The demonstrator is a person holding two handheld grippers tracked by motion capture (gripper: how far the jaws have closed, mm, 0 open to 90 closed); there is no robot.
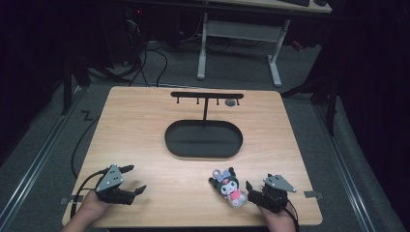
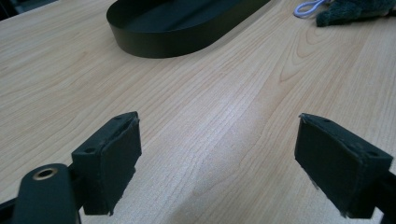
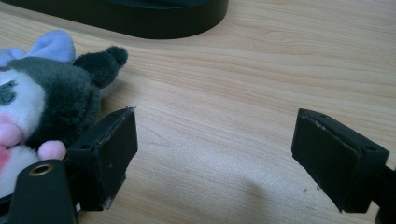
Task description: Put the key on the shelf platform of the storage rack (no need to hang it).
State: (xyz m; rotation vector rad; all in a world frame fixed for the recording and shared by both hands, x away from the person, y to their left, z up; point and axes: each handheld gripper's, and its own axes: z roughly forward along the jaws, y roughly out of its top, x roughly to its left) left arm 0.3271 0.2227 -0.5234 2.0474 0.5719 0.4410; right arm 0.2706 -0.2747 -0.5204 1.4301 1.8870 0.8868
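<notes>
High view: plush toy (image 1: 229, 186) touches right gripper (image 1: 252, 189).

Each black claw, left claw (image 1: 131, 180) and right claw (image 1: 255, 189), carries a grey three-cornered plate, square-padded jaws, a brass-ringed hole and a black cable.

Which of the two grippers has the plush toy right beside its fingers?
The right gripper: the plush toy lies just beside its fingers. The left gripper has bare wooden table before it.
</notes>
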